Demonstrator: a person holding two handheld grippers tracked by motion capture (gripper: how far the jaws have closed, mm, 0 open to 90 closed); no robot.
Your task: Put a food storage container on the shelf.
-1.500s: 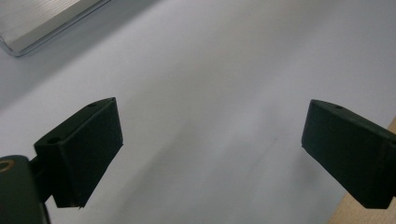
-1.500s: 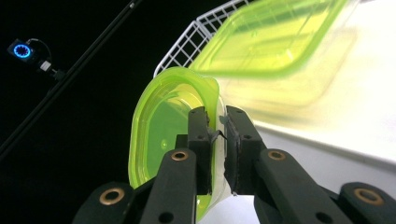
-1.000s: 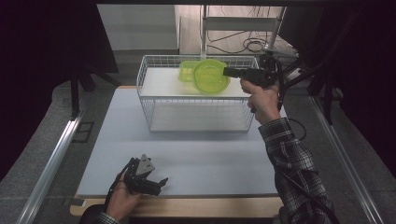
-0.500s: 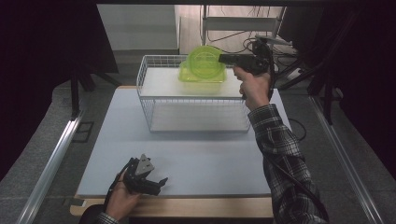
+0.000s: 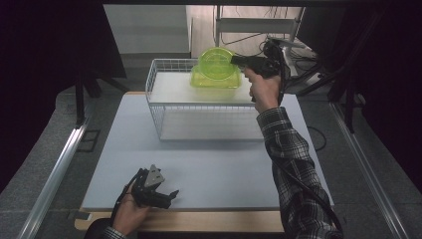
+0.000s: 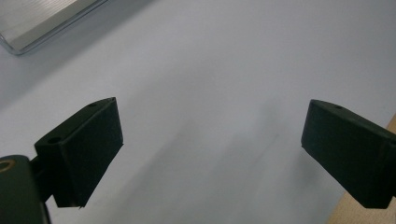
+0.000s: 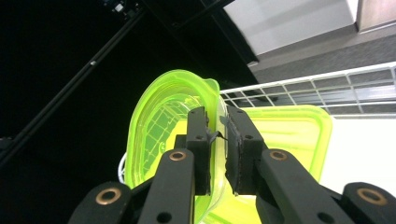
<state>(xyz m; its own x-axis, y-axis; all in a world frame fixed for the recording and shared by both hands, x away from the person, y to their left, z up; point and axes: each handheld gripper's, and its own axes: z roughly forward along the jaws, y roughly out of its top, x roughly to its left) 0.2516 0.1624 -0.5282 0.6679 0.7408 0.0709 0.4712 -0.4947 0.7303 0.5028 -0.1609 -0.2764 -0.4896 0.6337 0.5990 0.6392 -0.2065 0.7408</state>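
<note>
Gripping the round lime-green plastic plate (image 7: 159, 140) by its rim, the right gripper (image 7: 217, 140) has its jaws nearly closed on it, holding it on edge above the wire basket (image 5: 164, 102), probably so it clears the green container (image 5: 216, 78) inside. Resting low at the table's (image 5: 224, 164) near edge, the left gripper (image 6: 210, 144) waits with jaws spread wide on nothing, likely out of the way.
</note>
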